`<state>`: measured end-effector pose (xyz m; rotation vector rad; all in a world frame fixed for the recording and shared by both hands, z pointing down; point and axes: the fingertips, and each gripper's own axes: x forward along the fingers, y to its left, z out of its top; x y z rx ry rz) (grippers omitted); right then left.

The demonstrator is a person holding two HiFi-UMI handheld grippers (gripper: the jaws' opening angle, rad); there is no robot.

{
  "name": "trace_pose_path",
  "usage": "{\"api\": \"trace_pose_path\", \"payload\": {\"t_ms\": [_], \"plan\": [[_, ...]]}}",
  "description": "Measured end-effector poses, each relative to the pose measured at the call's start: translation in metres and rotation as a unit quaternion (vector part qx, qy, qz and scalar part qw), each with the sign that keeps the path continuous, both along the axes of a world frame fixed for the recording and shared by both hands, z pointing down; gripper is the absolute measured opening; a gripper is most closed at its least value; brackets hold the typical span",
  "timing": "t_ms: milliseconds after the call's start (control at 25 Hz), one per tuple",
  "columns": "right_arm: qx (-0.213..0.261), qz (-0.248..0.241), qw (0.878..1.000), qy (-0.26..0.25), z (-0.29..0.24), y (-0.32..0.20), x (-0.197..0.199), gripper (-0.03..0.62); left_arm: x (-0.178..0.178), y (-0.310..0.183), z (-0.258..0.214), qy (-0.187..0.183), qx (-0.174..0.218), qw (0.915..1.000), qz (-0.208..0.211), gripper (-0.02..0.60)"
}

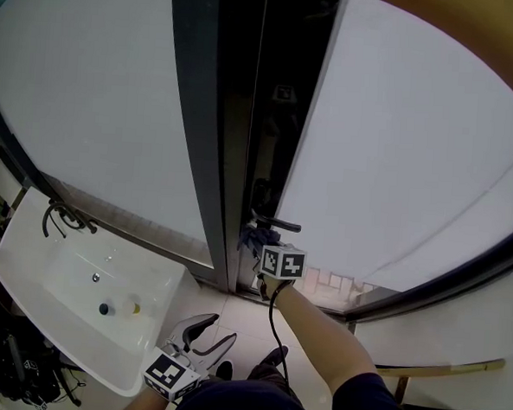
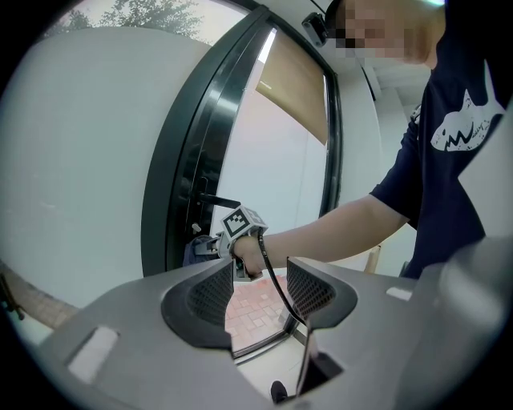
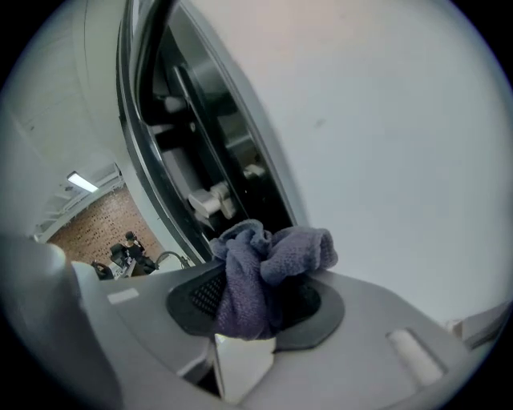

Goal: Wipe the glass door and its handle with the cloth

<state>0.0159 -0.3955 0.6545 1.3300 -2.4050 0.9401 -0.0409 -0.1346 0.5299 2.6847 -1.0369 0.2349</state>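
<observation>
A: R gripper [image 3: 255, 308]?
B: We see its jaws pinching the purple cloth [image 3: 268, 268], bunched up, at the edge of the glass door [image 1: 398, 165], just below the black handle [image 1: 277, 223].
A: L gripper [image 2: 260, 292]?
B: Jaws spread, nothing btwn them. We hold it low, well apart from the door.
A: Sink [image 1: 28, 255]?
B: White basin, left of the door. We note a small blue item [image 1: 104, 308] and a yellowish one [image 1: 133, 306] inside, nr the drain [image 1: 95, 277].

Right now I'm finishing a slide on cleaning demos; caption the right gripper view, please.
Right claw shut on a bunched purple cloth, held beside the dark edge of the glass door.
</observation>
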Motion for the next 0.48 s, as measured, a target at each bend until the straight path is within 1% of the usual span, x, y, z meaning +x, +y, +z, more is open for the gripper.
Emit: {"api": "trace_pose_path", "payload": {"t_ms": [40, 120, 160, 240, 480], "plan": [[0.008, 0.005, 1.000, -0.009, -0.008, -0.002, 0.000, 0.140, -0.001, -0.001, -0.002, -0.002, -0.003, 1.0000, -0.001, 0.204], [0.014, 0.016, 1.000, -0.020, -0.020, -0.008, 0.000, 0.140, -0.001, -0.002, -0.002, 0.008, 0.009, 0.9999, 0.003, 0.204], [0.013, 0.019, 1.000, -0.021, -0.023, -0.010, -0.001, 0.140, -0.001, -0.003, -0.003, 0.013, 0.016, 0.9998, 0.004, 0.204], [0.009, 0.022, 1.000, -0.021, -0.023, -0.011, -0.003, 0.140, 0.000, -0.004, -0.007, 0.015, 0.018, 0.9997, 0.003, 0.204], [-0.002, 0.001, 0.999, 0.034, 0.000, -0.015, -0.012, 0.140, -0.008, -0.006, -0.003, 0.013, 0.009, 0.9998, -0.008, 0.204]]}}
